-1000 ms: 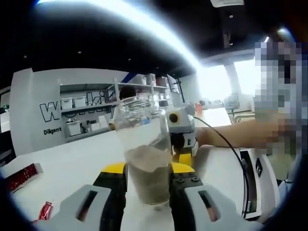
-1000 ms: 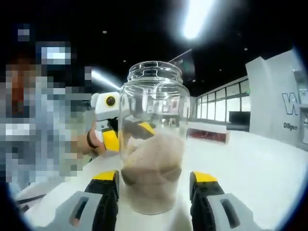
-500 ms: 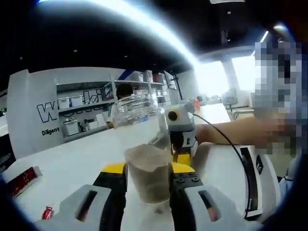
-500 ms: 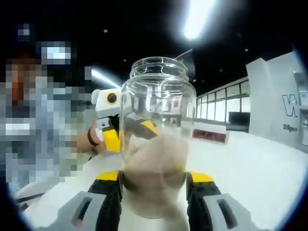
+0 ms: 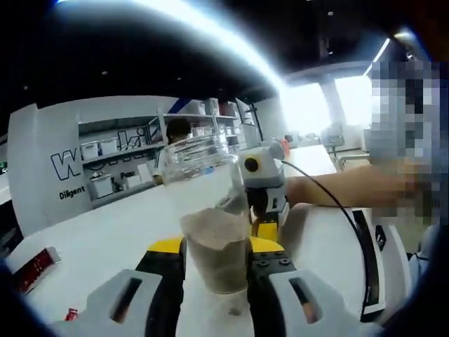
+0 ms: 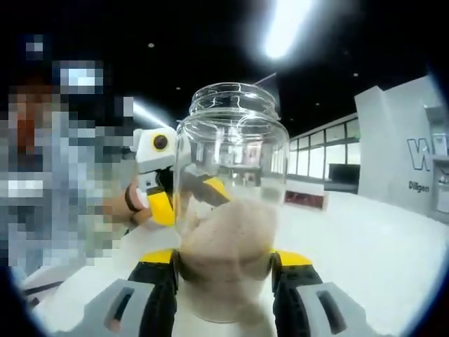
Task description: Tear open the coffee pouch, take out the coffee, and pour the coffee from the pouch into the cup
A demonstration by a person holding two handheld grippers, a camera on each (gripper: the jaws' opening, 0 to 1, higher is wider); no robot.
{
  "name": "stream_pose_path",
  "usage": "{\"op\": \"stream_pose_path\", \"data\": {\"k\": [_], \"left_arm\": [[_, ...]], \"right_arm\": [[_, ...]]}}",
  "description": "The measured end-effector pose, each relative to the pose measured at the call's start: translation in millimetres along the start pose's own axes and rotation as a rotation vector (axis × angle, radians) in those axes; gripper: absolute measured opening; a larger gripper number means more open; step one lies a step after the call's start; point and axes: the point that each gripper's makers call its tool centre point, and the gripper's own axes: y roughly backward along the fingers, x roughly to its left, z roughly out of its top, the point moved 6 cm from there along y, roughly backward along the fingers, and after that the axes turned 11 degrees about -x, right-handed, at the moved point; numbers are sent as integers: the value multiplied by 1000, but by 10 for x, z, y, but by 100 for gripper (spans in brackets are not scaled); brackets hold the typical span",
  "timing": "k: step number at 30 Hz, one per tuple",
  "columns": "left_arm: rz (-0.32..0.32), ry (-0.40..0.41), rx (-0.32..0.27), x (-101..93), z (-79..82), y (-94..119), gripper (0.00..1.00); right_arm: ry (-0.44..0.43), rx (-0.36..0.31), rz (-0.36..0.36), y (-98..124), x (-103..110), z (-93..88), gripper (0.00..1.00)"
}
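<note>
**Both tongs closed on the jar**

Your left gripper (image 5: 214,263) has both jaws pressed on the jar (image 5: 210,210), and your right gripper (image 6: 224,270) clamps the same jar (image 6: 228,203) from the opposite side. The jar stands upright on the white table (image 5: 98,232), about one third full of beige powder (image 6: 228,246). Open table lies all around it; a red pouch (image 5: 35,260) is far at the left edge. One second ago the right jaws stood apart from the glass; now they touch it.
</note>
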Motion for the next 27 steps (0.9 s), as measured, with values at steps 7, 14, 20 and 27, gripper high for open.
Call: {"op": "stream_pose_path", "data": {"k": [7, 14, 20, 27], "left_arm": [[-4, 9, 2, 16, -10, -29, 36], [-5, 0, 14, 33, -12, -65, 36], [-6, 7, 17, 37, -19, -83, 37], [-6, 7, 26, 47, -21, -119, 38]], "right_arm": [[6, 1, -9, 17, -20, 1, 54], [11, 4, -23, 33, -40, 5, 53], [14, 7, -31, 38, -48, 7, 53], [19, 9, -45, 53, -62, 13, 53]]}}
